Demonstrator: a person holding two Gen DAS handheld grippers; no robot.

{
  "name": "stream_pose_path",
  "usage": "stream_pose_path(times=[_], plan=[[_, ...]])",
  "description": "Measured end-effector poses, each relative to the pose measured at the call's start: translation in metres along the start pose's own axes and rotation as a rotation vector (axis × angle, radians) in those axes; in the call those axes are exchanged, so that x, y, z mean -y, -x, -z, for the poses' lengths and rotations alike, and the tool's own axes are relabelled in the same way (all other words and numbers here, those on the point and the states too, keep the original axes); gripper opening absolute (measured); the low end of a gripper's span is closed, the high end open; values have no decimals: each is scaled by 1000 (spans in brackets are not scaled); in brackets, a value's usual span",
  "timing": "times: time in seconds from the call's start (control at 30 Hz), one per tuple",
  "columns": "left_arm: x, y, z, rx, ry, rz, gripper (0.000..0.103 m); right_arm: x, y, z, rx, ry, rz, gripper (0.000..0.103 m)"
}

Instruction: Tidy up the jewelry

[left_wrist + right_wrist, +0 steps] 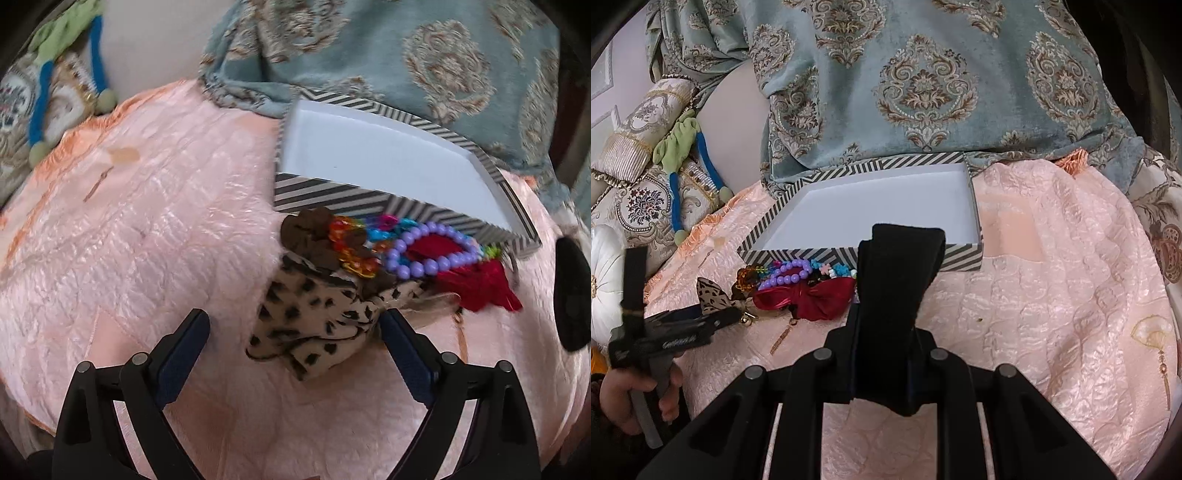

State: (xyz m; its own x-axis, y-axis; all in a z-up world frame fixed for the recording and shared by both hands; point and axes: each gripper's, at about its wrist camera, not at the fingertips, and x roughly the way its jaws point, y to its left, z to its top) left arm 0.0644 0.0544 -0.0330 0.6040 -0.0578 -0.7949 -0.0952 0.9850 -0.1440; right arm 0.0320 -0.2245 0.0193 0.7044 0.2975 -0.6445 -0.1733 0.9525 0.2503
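Pink quilted satin bedspread (1052, 258) covers the work surface; blue-grey damask curtain fabric (923, 85) hangs behind it, embroidered cushions (639, 199) far left with a green-and-blue fabric tie (679, 147) draped over them.

Shallow tray-like box with black-and-white striped sides and white inside (886, 199) sits on the bedspread, back edge against the curtain. Nothing visible inside it.

Jewelry pile lies on the spread just in front of the box's near wall, touching or nearly touching it:
- lilac round-bead bracelet (432, 251) on top of a red satin bow (816, 299)
- orange/multicolour translucent plastic bead chain (354, 251)
- brown fabric scrunchie (310, 236)
- cream leopard-print fabric bow (317, 325), nearest the left gripper

Left gripper (295, 325): fingers spread wide, nothing pinched. Leopard bow sits between the tips, closer to the right-hand finger; contact unclear. In the right wrist view the same gripper comes in from the left, tip at the leopard bow, person's hand (631, 398) on its handle.

Right gripper (886, 280): fingers pressed together on a black fabric band (897, 295), which stands up between them and hides part of the box's front wall. Gripper is in front of the box, right of the pile.
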Motion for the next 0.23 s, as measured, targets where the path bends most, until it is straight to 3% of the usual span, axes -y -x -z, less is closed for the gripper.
stream_pose_path(times=[0.07,0.1,0.17,0.23], plan=[[1,0,1,-4,-12,-1,80,-1,-1,1,-2,5,3,19],[3,1,1,-6,-23,-5,75,-1,-1,1,-5,7,1,19],[10,4,5,-2,-68,-5,54,-1,-3,1,-8,6,2,19],[19,9,8,9,-112,16,16,-1,-4,1,-9,7,3,19]])
